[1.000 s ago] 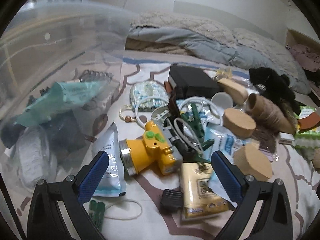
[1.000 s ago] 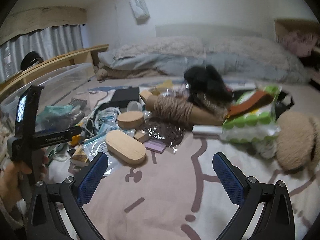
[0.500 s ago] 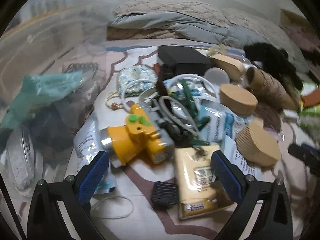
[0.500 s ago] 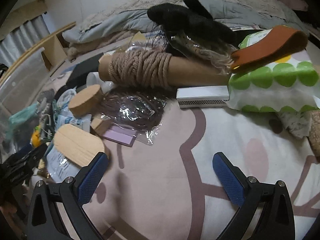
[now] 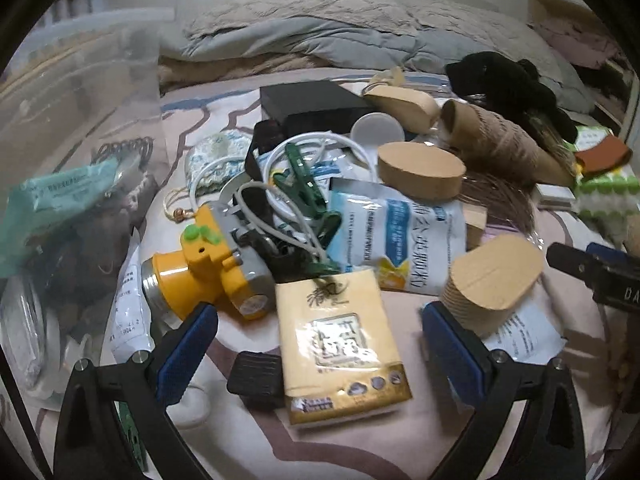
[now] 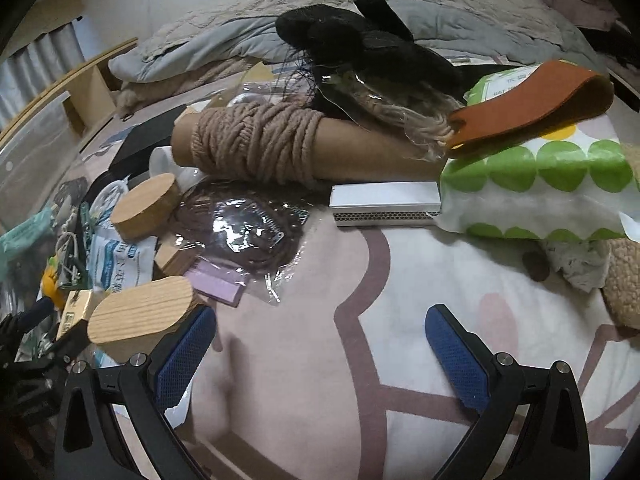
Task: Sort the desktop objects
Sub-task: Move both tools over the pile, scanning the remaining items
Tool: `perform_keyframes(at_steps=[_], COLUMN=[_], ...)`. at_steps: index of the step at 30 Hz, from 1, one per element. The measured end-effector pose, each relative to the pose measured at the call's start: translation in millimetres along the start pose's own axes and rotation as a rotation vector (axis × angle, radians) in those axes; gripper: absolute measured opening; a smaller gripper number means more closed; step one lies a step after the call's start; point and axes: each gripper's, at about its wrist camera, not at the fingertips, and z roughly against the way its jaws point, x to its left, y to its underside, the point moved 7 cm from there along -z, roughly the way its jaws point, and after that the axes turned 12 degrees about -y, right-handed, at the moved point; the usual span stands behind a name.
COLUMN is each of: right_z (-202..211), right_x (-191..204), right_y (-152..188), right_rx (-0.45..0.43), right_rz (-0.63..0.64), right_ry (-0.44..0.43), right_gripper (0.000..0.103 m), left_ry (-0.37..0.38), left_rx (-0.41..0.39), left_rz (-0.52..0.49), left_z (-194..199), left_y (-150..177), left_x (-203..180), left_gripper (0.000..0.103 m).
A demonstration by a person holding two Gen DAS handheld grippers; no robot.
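Observation:
A heap of small objects lies on a bed sheet. In the left wrist view, my left gripper (image 5: pixel 320 344) is open and empty, its jaws either side of a yellow tissue pack (image 5: pixel 340 344). A yellow headlamp (image 5: pixel 208 276) lies to its left, a wooden oval block (image 5: pixel 492 280) to its right, a blue-white pouch (image 5: pixel 400 236) behind. In the right wrist view, my right gripper (image 6: pixel 320 356) is open and empty over bare sheet. A wooden oval block (image 6: pixel 140 312) touches its left finger. A yarn-wrapped tube (image 6: pixel 260 148) and a silver box (image 6: pixel 384 202) lie ahead.
A clear plastic bin (image 5: pixel 72 152) with bagged items stands at the left. A green-dotted tissue pack (image 6: pixel 540 184) with a brown strap (image 6: pixel 532 104), black fur (image 6: pixel 360 48) and a bagged hair clip (image 6: pixel 244 236) lie nearby. Bedding (image 5: pixel 320 36) piles behind. The right gripper's tip (image 5: pixel 592 272) shows at the left view's right edge.
Both grippers have moved forward and down toward the heap. The left now straddles the yellow tissue pack. The right has swung from a far view down close to the sheet and wooden block.

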Motion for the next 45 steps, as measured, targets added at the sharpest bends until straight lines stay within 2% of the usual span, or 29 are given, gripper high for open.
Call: perform_keyframes(at_steps=[4,8,10,12,16,21,32,41,45], right_z=[-9,-11,-10,-10,-11,-16,0,30,42], right_x=[5,6,5,4,4,5,8,-5,-14], right_y=[-3,-3,-4,-4,-5,-4,1,21,31], right_rx=[0.022,0.024,0.019,0.016,0.014,0.025,0.0,0.024,0.055], right_rz=[0.045,0.051,0.042,0.036,0.031,0.05,0.069,0.088,0.098], right_ry=[0.033,0.033,0.021,0.015,0.012,0.019,-0.057,0.0,0.057], right_gripper=[0.103,0.103,0.103,0.103,0.103,0.103,0.103,0.103,0.103], left_ry=[-0.006,-0.018,0.001,0.013,-0.022,-0.027,0.014,0.067,0.094], left_rx=[0.002,-0.093,-0.131,-0.125,-0.07,-0.03,-0.038,-0.045,-0.064], left_rz=[-0.01,-0.015,-0.017,-0.028,-0.065,-0.052,-0.048,-0.12,-0.165], left_z=[-2,17,27,28,15,4,8,23,36], left_y=[1,-7,-12,-11,-1,4,5,16,23], left_x=[-6,-7,-9,-13,-19,-16,-16,-37,-51], left_gripper=[0.103,0.103,0.103,0.103,0.103,0.103,0.103,0.103,0.103])
